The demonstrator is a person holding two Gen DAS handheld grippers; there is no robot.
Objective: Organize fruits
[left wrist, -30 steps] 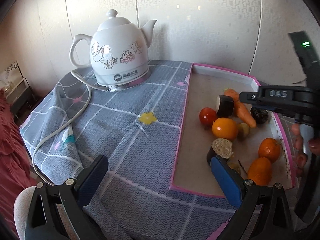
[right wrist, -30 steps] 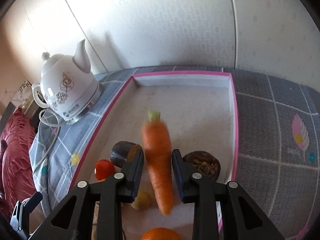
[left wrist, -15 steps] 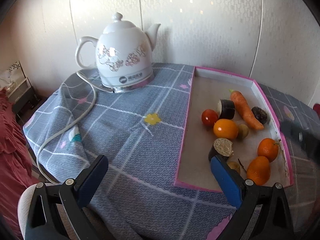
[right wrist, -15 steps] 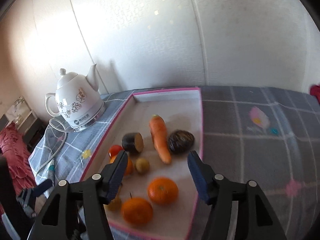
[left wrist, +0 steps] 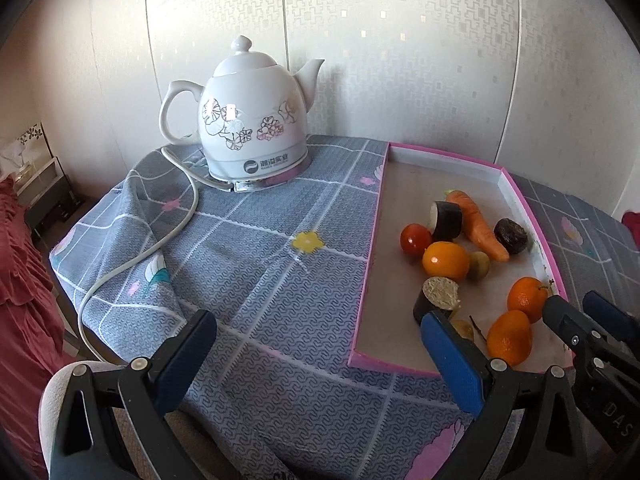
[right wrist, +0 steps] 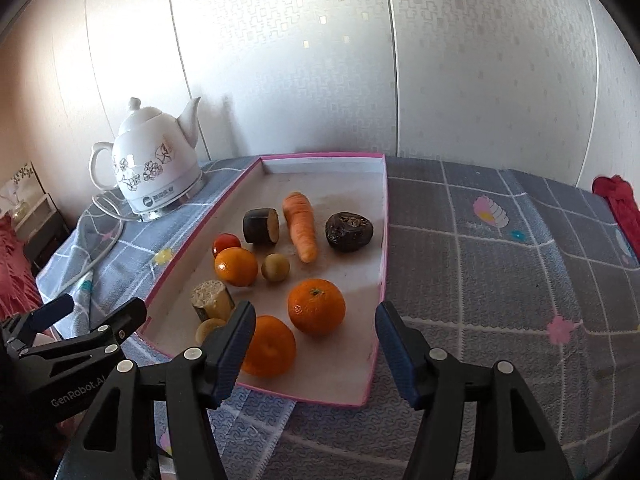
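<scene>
A pink-rimmed tray lies on the table. In it lie a carrot, a dark aubergine piece, a tomato, three oranges, a small yellow-green fruit, a dark wrinkled fruit and a cut stub. My right gripper is open and empty over the tray's near edge. My left gripper is open and empty over the tablecloth, left of the tray. The right gripper also shows in the left wrist view.
A white flowered kettle stands at the back left, its cord trailing over the table's left edge. A grey checked cloth covers the table. A wall runs close behind. A red cloth lies at the far right.
One second ago my right gripper held the carrot over the tray. It has let go, opened wide and pulled back; the carrot lies in the tray. The left gripper drew back slightly.
</scene>
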